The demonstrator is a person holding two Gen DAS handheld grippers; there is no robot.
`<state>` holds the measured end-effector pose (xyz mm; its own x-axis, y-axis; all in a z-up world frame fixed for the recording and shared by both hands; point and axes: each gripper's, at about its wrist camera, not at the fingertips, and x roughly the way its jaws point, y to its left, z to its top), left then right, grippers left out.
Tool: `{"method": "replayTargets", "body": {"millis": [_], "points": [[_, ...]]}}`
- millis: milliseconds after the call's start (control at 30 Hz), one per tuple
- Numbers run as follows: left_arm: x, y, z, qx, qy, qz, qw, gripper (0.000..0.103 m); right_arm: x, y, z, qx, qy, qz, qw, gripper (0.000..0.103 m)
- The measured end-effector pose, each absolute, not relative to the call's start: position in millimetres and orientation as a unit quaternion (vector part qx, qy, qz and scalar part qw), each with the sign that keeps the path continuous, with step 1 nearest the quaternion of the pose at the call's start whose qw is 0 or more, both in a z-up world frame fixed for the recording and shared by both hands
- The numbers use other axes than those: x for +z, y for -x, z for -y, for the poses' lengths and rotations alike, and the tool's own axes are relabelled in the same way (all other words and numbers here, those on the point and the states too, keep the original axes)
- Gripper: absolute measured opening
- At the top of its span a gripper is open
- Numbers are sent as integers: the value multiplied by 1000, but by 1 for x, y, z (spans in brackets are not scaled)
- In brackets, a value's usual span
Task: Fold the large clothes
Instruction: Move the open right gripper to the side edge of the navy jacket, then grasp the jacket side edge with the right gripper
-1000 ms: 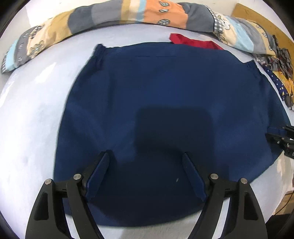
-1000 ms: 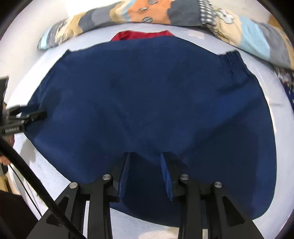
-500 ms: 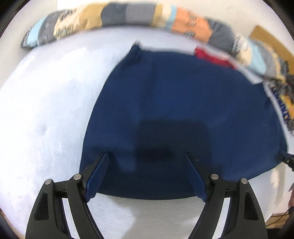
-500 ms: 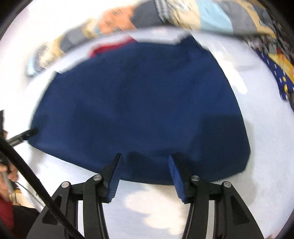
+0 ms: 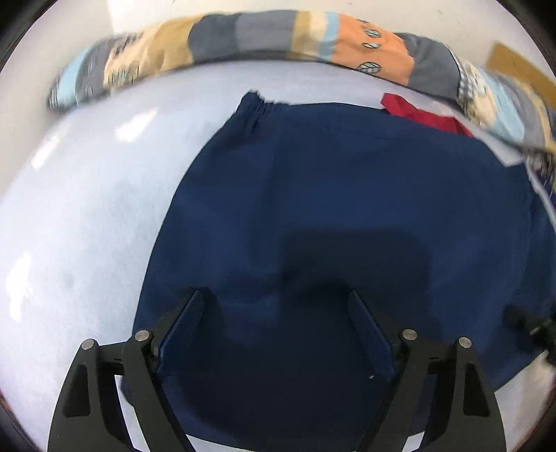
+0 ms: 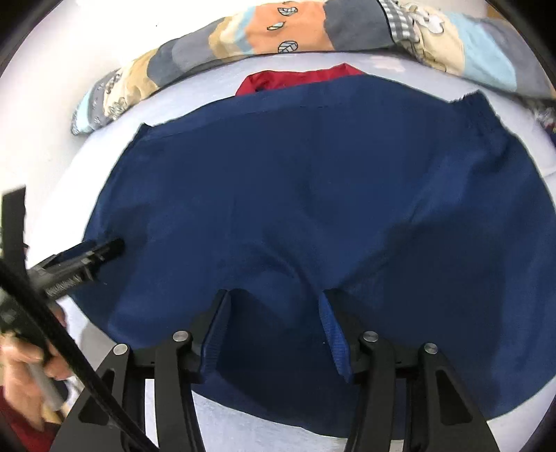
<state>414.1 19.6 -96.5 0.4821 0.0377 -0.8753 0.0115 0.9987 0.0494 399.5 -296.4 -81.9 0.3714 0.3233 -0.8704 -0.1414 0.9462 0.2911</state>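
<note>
A large navy blue garment [image 5: 347, 194] lies spread flat on a pale surface [image 5: 76, 215]; it also shows in the right wrist view [image 6: 312, 180]. My left gripper [image 5: 276, 299] is open, jaws wide apart, low over the garment's near edge at its left part. My right gripper [image 6: 274, 299] is open, jaws moderately apart, over the near edge further right. Neither holds cloth. The left gripper's tip shows at the left of the right wrist view [image 6: 87, 253]; the right gripper shows blurred at the right edge of the left wrist view [image 5: 531, 327].
A rolled patchwork quilt [image 5: 278, 38] lies along the far side, also seen in the right wrist view [image 6: 312, 31]. A red cloth [image 5: 424, 114] pokes out behind the garment. My hand [image 6: 21, 358] shows at lower left.
Both grippers pulled back off the garment half a second ago and have now come forward again over its near edge. The garment lies as before.
</note>
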Motion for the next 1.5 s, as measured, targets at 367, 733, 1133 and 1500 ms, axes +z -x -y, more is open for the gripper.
{"method": "replayTargets", "body": {"millis": [367, 733, 1133, 1500], "points": [[-58, -406, 29, -62, -22, -467, 882, 85, -33, -367, 460, 92, -231, -473, 845, 57], [-71, -420, 33, -69, 24, -490, 869, 84, -73, -316, 582, 28, -384, -473, 792, 57], [-75, -421, 49, -86, 0, -497, 863, 84, -105, -323, 582, 35, -406, -517, 753, 57], [-81, -421, 57, -95, -15, -502, 860, 84, -134, -342, 577, 88, -475, -496, 722, 72]]}}
